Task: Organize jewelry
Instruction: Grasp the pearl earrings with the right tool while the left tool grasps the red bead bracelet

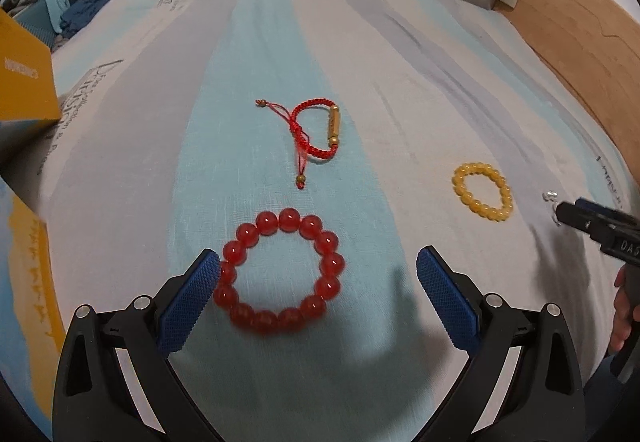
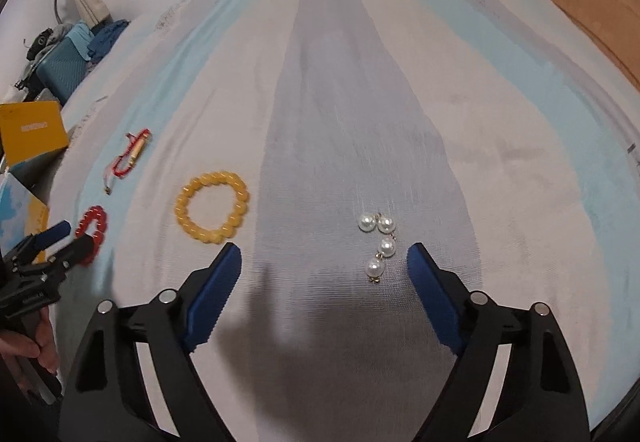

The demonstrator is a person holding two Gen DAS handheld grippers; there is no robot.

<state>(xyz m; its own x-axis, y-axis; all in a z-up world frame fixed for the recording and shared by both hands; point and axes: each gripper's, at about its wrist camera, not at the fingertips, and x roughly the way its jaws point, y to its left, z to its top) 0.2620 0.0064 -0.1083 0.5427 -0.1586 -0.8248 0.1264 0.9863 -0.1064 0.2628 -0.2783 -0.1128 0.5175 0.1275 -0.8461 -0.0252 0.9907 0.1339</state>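
A red bead bracelet (image 1: 280, 274) lies on the striped bedsheet, just ahead of my open, empty left gripper (image 1: 318, 270); its left pad (image 1: 188, 302) touches or nearly touches the beads. A red cord bracelet with a gold tube (image 1: 316, 128) lies farther back. A yellow bead bracelet (image 1: 482, 191) lies to the right. In the right wrist view, pearl earrings (image 2: 378, 244) lie just ahead of my open, empty right gripper (image 2: 324, 262), nearer its right pad. The yellow bracelet (image 2: 212, 207), cord bracelet (image 2: 132, 158) and red bracelet (image 2: 93, 230) show to the left.
A yellow box (image 1: 24, 78) stands at the left edge of the bed, with a blue and yellow box (image 1: 24, 282) nearer. A wooden headboard or floor (image 1: 580, 30) borders the right side. A blue suitcase (image 2: 60, 70) and clothes lie beyond the bed at left.
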